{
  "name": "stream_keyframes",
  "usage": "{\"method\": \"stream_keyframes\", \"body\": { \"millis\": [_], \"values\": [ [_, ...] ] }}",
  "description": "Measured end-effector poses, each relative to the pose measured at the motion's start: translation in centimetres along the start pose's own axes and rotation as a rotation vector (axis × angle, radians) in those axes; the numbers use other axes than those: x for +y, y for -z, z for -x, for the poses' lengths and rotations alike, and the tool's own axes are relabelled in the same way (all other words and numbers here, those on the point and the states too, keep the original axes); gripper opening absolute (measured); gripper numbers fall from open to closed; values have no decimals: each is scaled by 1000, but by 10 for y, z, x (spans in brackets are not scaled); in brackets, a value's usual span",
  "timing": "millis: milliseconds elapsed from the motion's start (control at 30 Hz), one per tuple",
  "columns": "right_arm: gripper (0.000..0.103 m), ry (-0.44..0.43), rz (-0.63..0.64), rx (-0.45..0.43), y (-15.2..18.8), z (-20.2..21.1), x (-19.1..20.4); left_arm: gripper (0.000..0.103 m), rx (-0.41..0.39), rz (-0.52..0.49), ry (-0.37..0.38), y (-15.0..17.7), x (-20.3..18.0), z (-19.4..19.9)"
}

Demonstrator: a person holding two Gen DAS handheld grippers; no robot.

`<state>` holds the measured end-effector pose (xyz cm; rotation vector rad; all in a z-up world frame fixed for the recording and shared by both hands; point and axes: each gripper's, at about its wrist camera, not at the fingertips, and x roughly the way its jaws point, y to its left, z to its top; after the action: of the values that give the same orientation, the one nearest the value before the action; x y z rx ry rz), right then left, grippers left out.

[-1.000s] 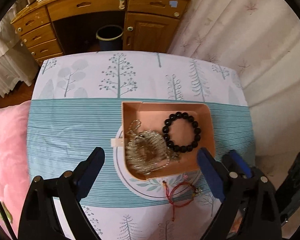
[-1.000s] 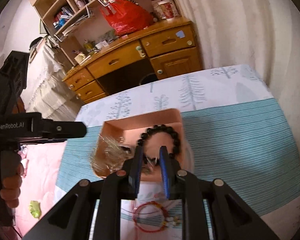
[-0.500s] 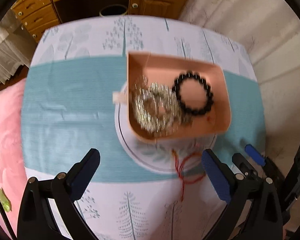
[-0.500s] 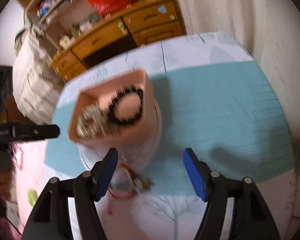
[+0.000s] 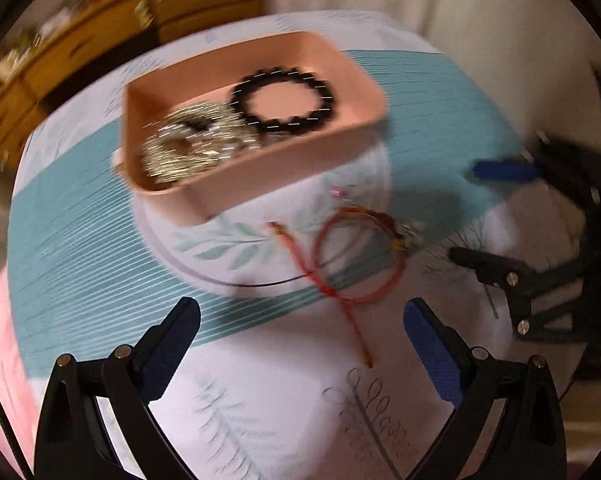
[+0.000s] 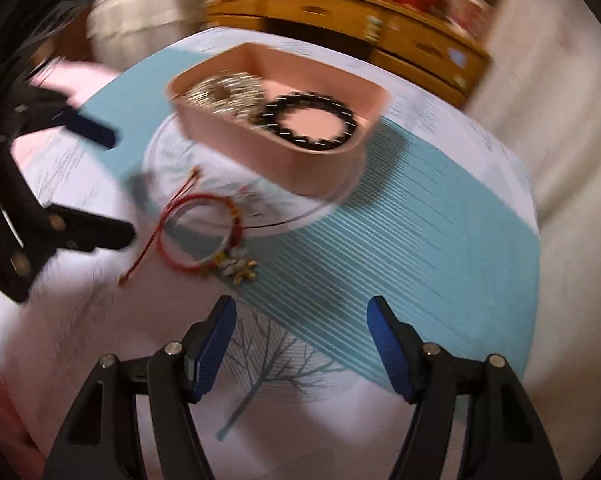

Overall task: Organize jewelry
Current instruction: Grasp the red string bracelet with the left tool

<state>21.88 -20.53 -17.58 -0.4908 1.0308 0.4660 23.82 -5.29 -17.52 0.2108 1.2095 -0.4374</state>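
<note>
A pink tray stands on a white plate. In it lie a black bead bracelet and a silver chain bundle. A red cord bracelet with a gold charm lies partly on the plate's near rim and partly on the cloth. My left gripper is open and empty, just short of the red bracelet. My right gripper is open and empty, to the right of the bracelet. Both views are blurred.
The table has a teal striped cloth with tree prints. A wooden desk with drawers stands behind it. A pink cushion lies at the left. A curtain hangs at the right.
My right gripper has opened and pulled back from the tray. Both grippers have dropped lower and swung round toward the red cord bracelet. The jewelry has not moved.
</note>
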Motion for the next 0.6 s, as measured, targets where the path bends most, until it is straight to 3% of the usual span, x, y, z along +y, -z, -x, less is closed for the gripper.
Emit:
{"method": "stream_keyframes", "body": {
  "millis": [167,300,400,500,600],
  "values": [
    [68,-36,241,-77,8,4,12,101,-78,-124,-31,15,-23,-15],
    [68,-7,411,-132,19,8,22,100,-157,-123,-2,16,-23,-15],
    [68,-45,442,-141,23,7,25,97,-179,-110,30,13,-20,-19],
    [58,-72,446,-147,24,6,26,94,-180,-123,36,13,-22,-23],
    [54,-93,440,-155,22,3,27,84,-201,-145,12,6,-26,-29]
  ]
}}
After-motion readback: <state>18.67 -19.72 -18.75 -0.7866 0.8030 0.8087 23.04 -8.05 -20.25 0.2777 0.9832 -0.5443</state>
